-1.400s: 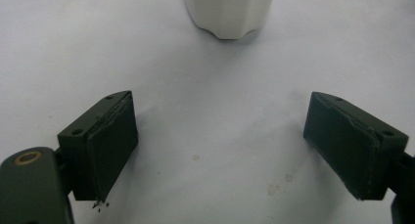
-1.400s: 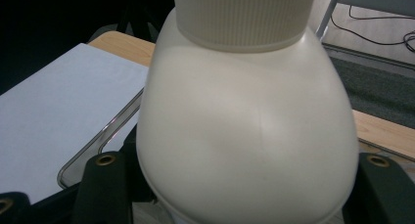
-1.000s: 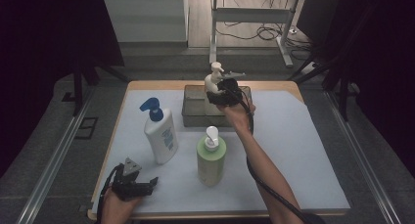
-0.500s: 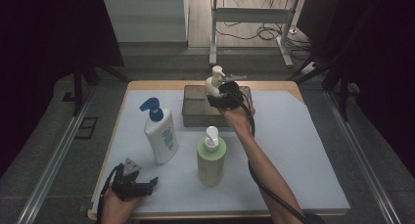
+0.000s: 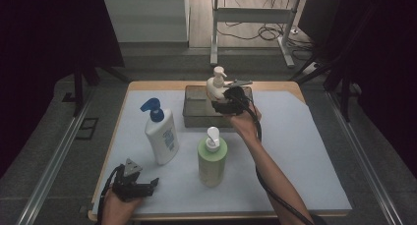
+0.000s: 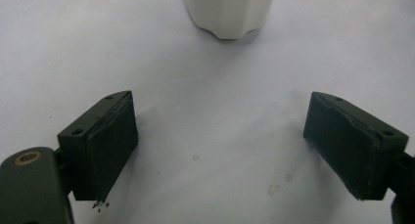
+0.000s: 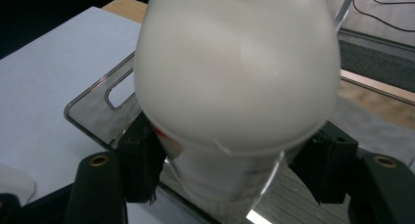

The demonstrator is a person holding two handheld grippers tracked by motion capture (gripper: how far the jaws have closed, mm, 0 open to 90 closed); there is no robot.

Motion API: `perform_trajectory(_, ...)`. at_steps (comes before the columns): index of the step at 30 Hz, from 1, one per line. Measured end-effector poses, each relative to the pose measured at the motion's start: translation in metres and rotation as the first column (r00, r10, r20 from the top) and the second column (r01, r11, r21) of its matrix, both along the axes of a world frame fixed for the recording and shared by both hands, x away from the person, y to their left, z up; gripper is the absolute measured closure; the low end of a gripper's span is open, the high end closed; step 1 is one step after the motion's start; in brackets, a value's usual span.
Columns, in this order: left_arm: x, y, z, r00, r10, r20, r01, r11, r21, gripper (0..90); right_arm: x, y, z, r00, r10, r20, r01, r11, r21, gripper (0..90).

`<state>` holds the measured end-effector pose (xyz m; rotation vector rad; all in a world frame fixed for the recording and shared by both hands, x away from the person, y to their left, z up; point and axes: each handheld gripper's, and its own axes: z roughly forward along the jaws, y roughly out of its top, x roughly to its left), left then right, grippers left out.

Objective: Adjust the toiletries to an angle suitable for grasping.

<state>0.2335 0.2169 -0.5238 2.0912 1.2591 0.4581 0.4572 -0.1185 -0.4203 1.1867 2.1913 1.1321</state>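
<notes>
A cream pump bottle point(image 5: 215, 86) stands at the near edge of a clear plastic bin point(image 5: 194, 109) at the back of the table. My right gripper point(image 5: 223, 98) reaches it from the near right, and its jaws are shut on the bottle's lower body. In the right gripper view the bottle point(image 7: 235, 77) bulges between the two black pads point(image 7: 142, 155), with the bin's clear wall point(image 7: 98, 106) just in front. My left gripper point(image 5: 147, 185) rests at the front left of the table, open. Between its jaws point(image 6: 235, 155) there is only bare white surface.
A white bottle with a blue pump point(image 5: 161, 136) stands left of centre; its base point(image 6: 227, 11) shows ahead of the left gripper. A green bottle with a white pump point(image 5: 212, 158) stands in the middle, near the right forearm. A white mat point(image 5: 305, 151) covers the table.
The right hand and the cream bottle have barely shifted at the bin. The left gripper has stayed where it was.
</notes>
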Motion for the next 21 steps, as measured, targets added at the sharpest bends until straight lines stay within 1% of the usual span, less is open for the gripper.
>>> perform_trajectory(2, 0.0, 0.0, 0.0, 1.0, 0.0, 0.0, 0.0, 1.0, 0.0, 12.3, -0.001, -0.001, 0.0, 1.0, 0.003, 0.003, -0.003, 1.0, -0.004, 34.6)
perform_trajectory(3, 0.0, 0.0, 0.0, 1.0, 0.0, 0.0, 0.0, 1.0, 0.0, 12.3, -0.003, -0.002, 0.001, 1.0, 0.005, 0.007, -0.005, 1.0, -0.013, 34.9)
perform_trajectory(7, 0.0, 0.0, 0.0, 1.0, 0.0, 0.0, 0.0, 1.0, 0.0, 12.3, -0.007, -0.005, 0.0, 1.0, 0.008, 0.003, -0.008, 1.0, -0.005, 35.5)
perform_trajectory(10, 0.0, 0.0, 0.0, 1.0, 0.0, 0.0, 0.0, 1.0, 0.0, 12.4, -0.01, -0.007, 0.0, 0.9999, 0.011, 0.004, -0.011, 1.0, -0.009, 36.1)
perform_trajectory(13, 0.0, 0.0, 0.0, 1.0, 0.0, 0.0, 0.0, 1.0, -0.001, 12.4, -0.015, -0.012, -0.001, 0.9999, 0.016, 0.002, -0.016, 1.0, -0.008, 38.5)
perform_trajectory(19, 0.0, 0.0, 0.0, 1.0, 0.0, 0.0, 0.0, 1.0, -0.001, 12.3, -0.021, -0.022, -0.001, 0.9998, 0.019, -0.001, -0.019, 1.0, -0.002, 40.4)
perform_trajectory(21, 0.0, 0.0, 0.0, 1.0, 0.001, 0.0, -0.001, 1.0, 0.0, 12.3, -0.023, -0.028, -0.002, 0.9998, 0.017, -0.009, -0.017, 1.0, -0.002, 42.4)
